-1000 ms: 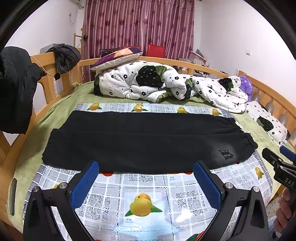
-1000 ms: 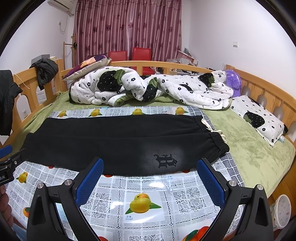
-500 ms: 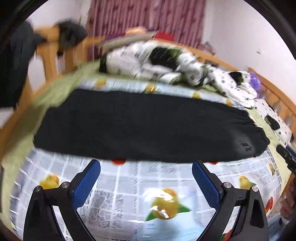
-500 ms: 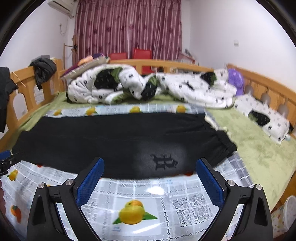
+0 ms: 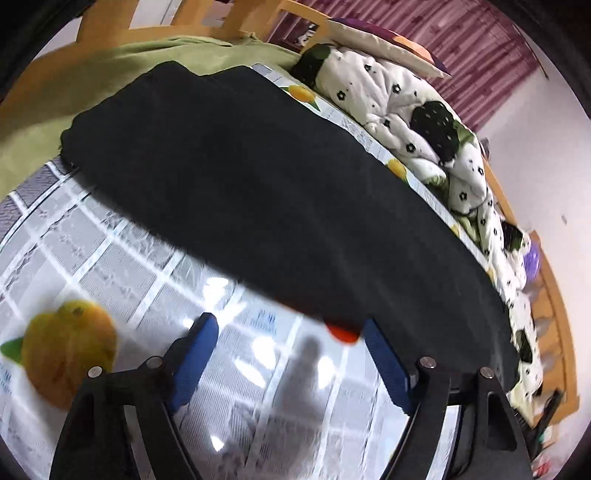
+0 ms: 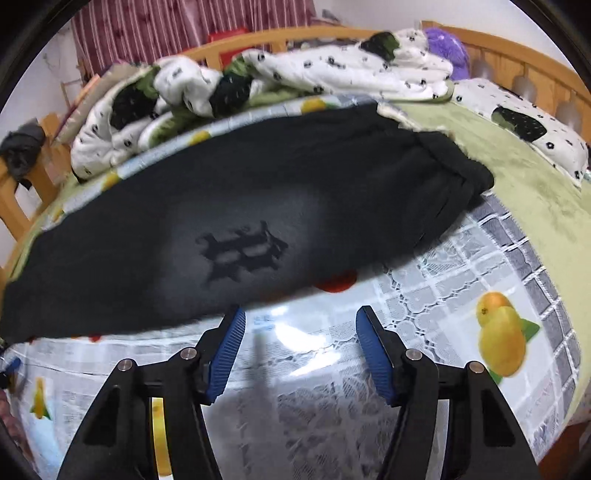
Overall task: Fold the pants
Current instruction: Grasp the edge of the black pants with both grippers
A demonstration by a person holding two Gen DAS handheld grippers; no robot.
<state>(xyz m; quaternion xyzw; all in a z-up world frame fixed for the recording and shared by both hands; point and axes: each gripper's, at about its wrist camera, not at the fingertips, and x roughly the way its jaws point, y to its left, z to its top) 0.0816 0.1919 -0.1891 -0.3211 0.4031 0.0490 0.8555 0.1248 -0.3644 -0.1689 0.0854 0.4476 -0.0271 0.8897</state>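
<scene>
Black pants (image 5: 266, 177) lie flat lengthwise across a fruit-print plastic mat (image 5: 92, 258) on the bed, legs folded together. A dark logo (image 6: 242, 254) shows near the waistband end (image 6: 454, 177). My left gripper (image 5: 288, 325) is open and empty, low over the mat at the pants' near edge. My right gripper (image 6: 299, 314) is open and empty, its fingertips just short of the near edge below the logo.
A bunched white flowered quilt (image 6: 295, 70) lies behind the pants. A pillow (image 6: 524, 125) lies on the green sheet (image 6: 517, 184) at the right. A wooden bed rail (image 6: 509, 48) runs around the bed. Maroon curtains (image 6: 166, 26) hang behind.
Both grippers have dropped down and moved in close to the near edge of the pants, with their jaws narrowed but still open. The pants have not moved.
</scene>
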